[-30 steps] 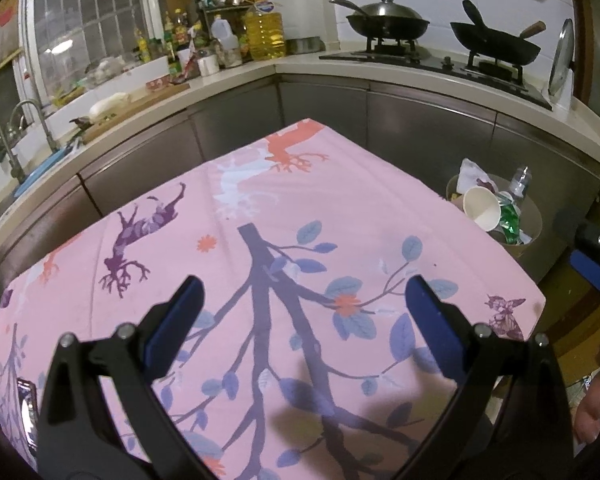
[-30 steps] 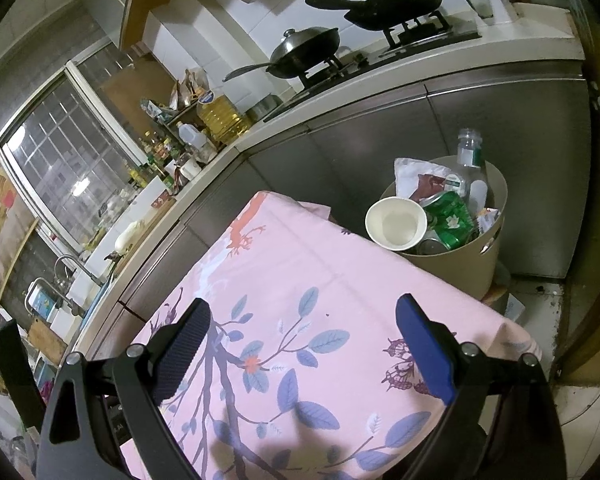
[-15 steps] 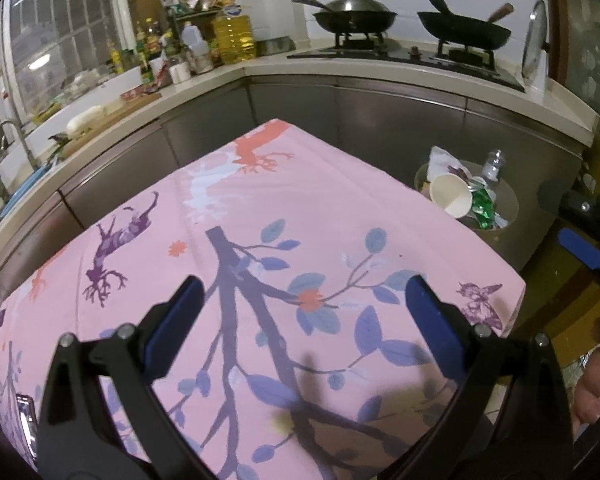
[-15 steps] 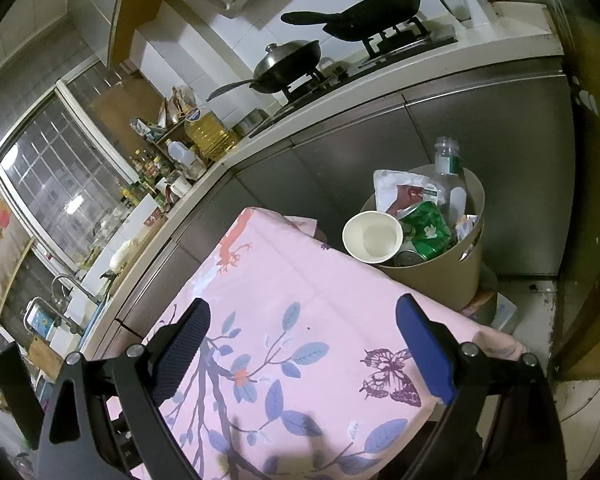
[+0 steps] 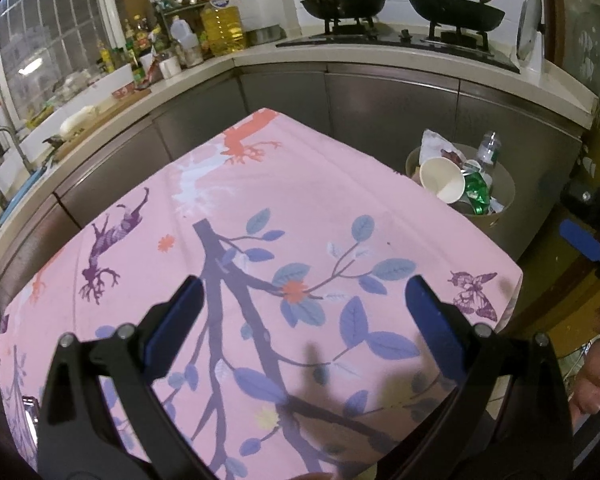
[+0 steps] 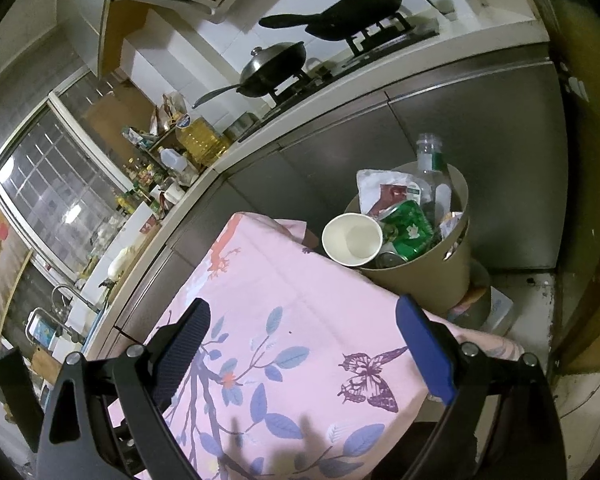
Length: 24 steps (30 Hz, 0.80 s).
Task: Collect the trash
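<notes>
Left wrist: left gripper [image 5: 300, 308] spread wide, empty, over pink tablecloth [image 5: 284, 208]; trash bin [image 5: 504, 192] beyond the far right corner, partly cut off by the cloth edge, and nearer than a second ago.

Right wrist: right gripper [image 6: 304, 340] agape, empty — bin [image 6: 428, 280] holds paper cup [image 6: 352, 240], green can [image 6: 410, 228], bottle [image 6: 430, 168]; deeper contents hidden, bin now larger.

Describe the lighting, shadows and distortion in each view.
Left wrist: fisheye bends the counter edge; soft tool shadows fall on the pink tablecloth; dark vignette corners. Right wrist: the scene tilts strongly, the window glares, and similar shadows cross the cloth.
</notes>
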Tool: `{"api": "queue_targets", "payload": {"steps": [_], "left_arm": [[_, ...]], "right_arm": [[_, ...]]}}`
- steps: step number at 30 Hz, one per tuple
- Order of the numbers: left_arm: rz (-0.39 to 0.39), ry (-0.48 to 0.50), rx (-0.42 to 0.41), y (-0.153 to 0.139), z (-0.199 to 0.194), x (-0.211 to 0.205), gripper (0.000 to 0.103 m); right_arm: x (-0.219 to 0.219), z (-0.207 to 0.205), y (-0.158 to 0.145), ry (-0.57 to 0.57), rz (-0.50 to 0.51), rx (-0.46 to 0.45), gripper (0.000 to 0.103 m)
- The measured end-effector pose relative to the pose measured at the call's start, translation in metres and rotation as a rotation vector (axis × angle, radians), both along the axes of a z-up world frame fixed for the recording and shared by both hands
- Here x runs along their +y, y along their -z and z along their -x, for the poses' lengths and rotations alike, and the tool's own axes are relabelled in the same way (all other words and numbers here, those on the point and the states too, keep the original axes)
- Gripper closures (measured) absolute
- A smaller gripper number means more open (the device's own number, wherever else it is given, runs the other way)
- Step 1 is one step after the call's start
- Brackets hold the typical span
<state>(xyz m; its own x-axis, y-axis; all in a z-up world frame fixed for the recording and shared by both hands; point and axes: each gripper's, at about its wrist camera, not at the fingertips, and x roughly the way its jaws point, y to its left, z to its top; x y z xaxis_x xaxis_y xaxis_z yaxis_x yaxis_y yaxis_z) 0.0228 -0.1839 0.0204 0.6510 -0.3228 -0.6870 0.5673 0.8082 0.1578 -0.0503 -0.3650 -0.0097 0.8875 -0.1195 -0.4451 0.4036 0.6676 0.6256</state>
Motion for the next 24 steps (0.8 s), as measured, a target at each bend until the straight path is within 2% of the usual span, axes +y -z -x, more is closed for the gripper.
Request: {"api": "queue_targets", "payload": {"steps": [6, 14, 21, 24], "left_arm": [[0.002, -0.023, -0.008, -0.002, -0.002, 0.008, 0.006], [0.015, -0.078, 0.026, -0.007, -0.018, 0.032, 0.006], [0.078, -0.136, -0.028, -0.019, -0.024, 0.058, 0.006], [0.152, -0.146, -0.087, -0.028, -0.019, 0.069, 0.006]], "right_arm": [[0.011, -0.005, -0.003, -0.024, 0.015, 0.006, 0.013], [0.029, -0.017, -0.009, -0.055, 0.046, 0.018, 0.013], [0.041, -0.025, -0.014, -0.077, 0.072, 0.021, 0.013], [0.041, -0.026, -0.016, -0.078, 0.073, 0.02, 0.013]]}}
